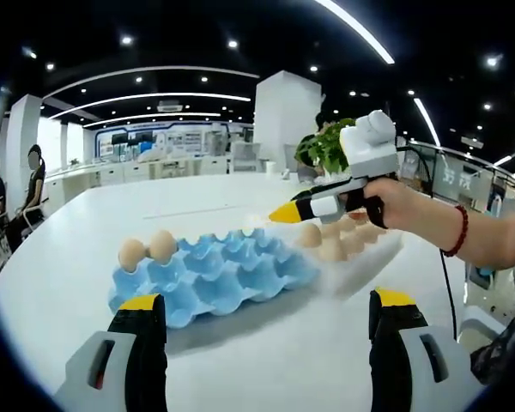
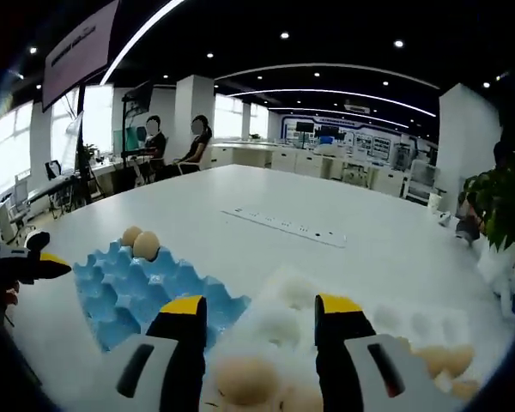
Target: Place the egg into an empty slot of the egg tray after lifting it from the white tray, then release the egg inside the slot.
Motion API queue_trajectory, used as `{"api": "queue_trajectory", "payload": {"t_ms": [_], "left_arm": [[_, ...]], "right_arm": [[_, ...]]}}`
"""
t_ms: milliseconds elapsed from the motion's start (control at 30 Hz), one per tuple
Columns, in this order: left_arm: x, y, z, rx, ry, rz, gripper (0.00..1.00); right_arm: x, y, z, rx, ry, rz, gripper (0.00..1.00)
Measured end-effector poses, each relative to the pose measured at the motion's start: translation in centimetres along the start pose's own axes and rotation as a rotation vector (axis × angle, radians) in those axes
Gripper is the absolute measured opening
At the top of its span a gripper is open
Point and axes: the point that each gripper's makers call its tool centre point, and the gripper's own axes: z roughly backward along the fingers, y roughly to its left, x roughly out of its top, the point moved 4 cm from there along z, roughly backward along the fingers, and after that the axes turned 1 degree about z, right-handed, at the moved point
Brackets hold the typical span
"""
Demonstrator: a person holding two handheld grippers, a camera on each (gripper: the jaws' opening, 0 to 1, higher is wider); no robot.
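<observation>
Where dimpled, perhaps foam: white tray (image 2: 386, 330)

An open-plan office is indicated: long white table (image 2: 266, 206), desks (image 2: 326, 161), seated staff (image 2: 193, 142), ceiling light strips (image 1: 137, 97), pillars (image 1: 285, 120).

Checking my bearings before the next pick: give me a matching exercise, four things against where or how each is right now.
Things:
1. blue egg tray
2. white tray
3. right gripper
4. left gripper

States:
A. open, over bare table in front of the blue tray
B. two eggs in slots at one corner
C. open above an egg
D. several eggs in it, lying beside the blue tray

Pairs: 1-B, 2-D, 3-C, 4-A
</observation>
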Motion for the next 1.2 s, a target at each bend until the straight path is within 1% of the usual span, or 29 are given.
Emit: {"api": "queue_trajectory", "payload": {"t_ms": [267, 333, 467, 533, 700, 800, 967, 1033, 1200], "left_arm": [[0.0, -0.2, 0.1, 0.006, -0.001, -0.001, 1.0], [0.0, -0.2, 0.2, 0.007, -0.003, -0.002, 1.0], [0.0, -0.3, 0.5, 0.009, -0.006, -0.003, 1.0], [0.0, -0.3, 0.6, 0.004, -0.021, -0.001, 1.0], [-0.3, -0.6, 0.5, -0.001, -0.005, 0.005, 1.0], [-0.1, -0.7, 0.4, -0.007, -0.014, 0.005, 1.0], [0.1, -0.9, 0.3, -0.013, -0.02, 0.004, 1.0], [0.0, -1.1, 0.3, -0.019, -0.012, -0.001, 1.0], [0.1, -1.1, 0.3, -0.014, -0.007, -0.005, 1.0]], "right_arm": [[-0.3, -1.5, 1.0, -0.034, -0.004, -0.01, 0.53], [-0.3, -1.9, 1.3, -0.047, -0.013, 0.002, 0.53], [-0.5, -2.6, 1.8, -0.058, -0.004, 0.008, 0.53], [-0.7, -2.7, 2.3, -0.067, -0.007, 0.016, 0.53], [-1.0, -3.2, 2.8, -0.081, -0.006, 0.012, 0.53], [-1.2, -3.7, 3.1, -0.1, -0.001, 0.018, 0.53], [-1.4, -4.3, 3.4, -0.111, 0.002, 0.0, 0.53], [-1.6, -4.8, 3.5, -0.116, 0.005, 0.004, 0.53], [-2.3, -5.4, 3.9, -0.126, 0.01, -0.02, 0.53]]}}
